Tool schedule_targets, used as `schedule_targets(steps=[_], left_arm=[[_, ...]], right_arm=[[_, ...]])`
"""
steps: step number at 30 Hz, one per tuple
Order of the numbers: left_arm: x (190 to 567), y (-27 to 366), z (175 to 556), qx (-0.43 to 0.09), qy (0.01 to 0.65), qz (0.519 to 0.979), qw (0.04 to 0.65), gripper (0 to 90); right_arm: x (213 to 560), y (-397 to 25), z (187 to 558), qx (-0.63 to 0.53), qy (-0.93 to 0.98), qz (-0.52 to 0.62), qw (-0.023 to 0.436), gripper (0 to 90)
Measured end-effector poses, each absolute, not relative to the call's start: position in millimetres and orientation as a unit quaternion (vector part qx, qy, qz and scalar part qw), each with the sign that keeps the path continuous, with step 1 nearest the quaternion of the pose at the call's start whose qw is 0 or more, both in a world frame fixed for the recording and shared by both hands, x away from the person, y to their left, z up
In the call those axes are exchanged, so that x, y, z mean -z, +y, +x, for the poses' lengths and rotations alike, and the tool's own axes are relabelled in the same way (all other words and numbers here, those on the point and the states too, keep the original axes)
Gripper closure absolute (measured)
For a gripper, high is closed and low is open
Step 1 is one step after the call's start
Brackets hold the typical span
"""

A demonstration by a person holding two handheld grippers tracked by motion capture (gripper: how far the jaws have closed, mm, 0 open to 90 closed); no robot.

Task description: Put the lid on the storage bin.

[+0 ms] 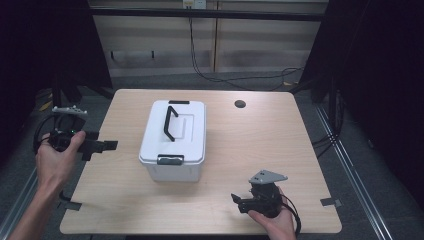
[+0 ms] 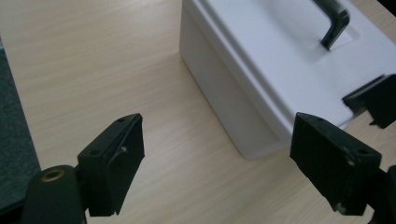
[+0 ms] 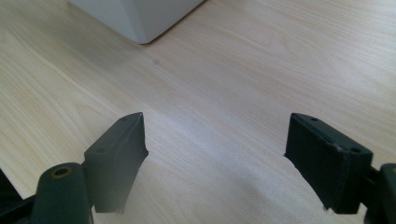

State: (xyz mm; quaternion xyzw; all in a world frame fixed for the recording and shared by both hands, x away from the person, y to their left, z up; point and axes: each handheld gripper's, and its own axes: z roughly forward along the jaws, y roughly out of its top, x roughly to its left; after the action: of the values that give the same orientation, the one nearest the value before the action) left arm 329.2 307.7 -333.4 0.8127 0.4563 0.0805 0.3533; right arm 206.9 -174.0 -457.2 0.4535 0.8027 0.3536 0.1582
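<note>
A white lidded box [image 1: 172, 139] with a black handle [image 1: 170, 122] and grey latches stands in the middle of the wooden table [image 1: 260, 145]. My left gripper [image 1: 102, 146] is held at the table's left edge, open, its jaws pointing toward the box. In the left gripper view the box [image 2: 280, 70] lies ahead to the right, beyond the wide-apart jaws. My right gripper [image 1: 240, 200] sits near the front edge, right of the box, open with nothing between its jaws. In the right gripper view a box corner [image 3: 135, 18] shows at the top.
A round cable hole [image 1: 240, 104] is in the table's far right part. Tape tabs [image 1: 330, 202] mark the table's front corners. Cables hang behind the table, and dark curtains stand at both sides.
</note>
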Motion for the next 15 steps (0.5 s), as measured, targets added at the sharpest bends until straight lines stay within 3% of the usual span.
schedule_targets(steps=[15], left_arm=[[404,331,296,-0.085,0.463,0.783,0.407,17.6]], right_arm=[[458,-175,207,-0.355,0.801,0.456,0.160,19.6]])
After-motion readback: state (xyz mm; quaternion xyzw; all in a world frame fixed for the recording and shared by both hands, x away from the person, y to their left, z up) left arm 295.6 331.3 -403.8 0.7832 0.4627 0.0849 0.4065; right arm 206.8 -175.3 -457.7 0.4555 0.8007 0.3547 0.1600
